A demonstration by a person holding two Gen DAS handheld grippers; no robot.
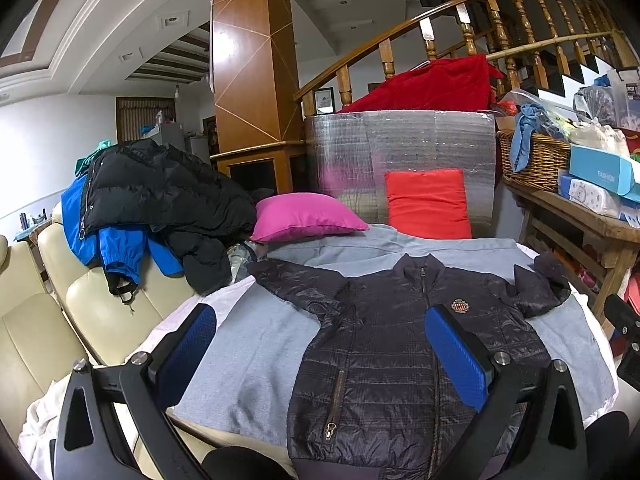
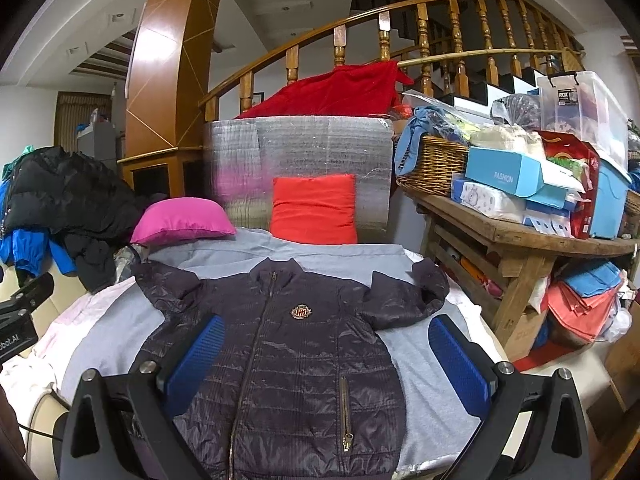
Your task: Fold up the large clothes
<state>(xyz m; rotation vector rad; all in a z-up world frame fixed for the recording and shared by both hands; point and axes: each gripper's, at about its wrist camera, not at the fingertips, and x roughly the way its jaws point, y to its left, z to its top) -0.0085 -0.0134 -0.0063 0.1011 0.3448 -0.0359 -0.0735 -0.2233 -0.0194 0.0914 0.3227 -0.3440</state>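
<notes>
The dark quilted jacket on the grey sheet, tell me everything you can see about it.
The dark jacket lies flat, front up, on the grey sheet, collar toward the cushions. Shiny quilted fabric, zipped to the collar, gold crest on the chest, zippered side pockets. Both sleeves spread outward, one bent back at its end. Neither gripper touches it.

Landmark: silver foil panel [image 2: 298, 152]. Orange cushion [image 2: 314, 208] propped against its front. Magenta pillow [image 2: 182, 220] left of it. Red blanket [image 2: 332, 90] heaped above. Wicker basket [image 2: 434, 166] on wooden bench [image 2: 520, 236], right. Wooden pillar [image 2: 168, 80] behind-left.
</notes>
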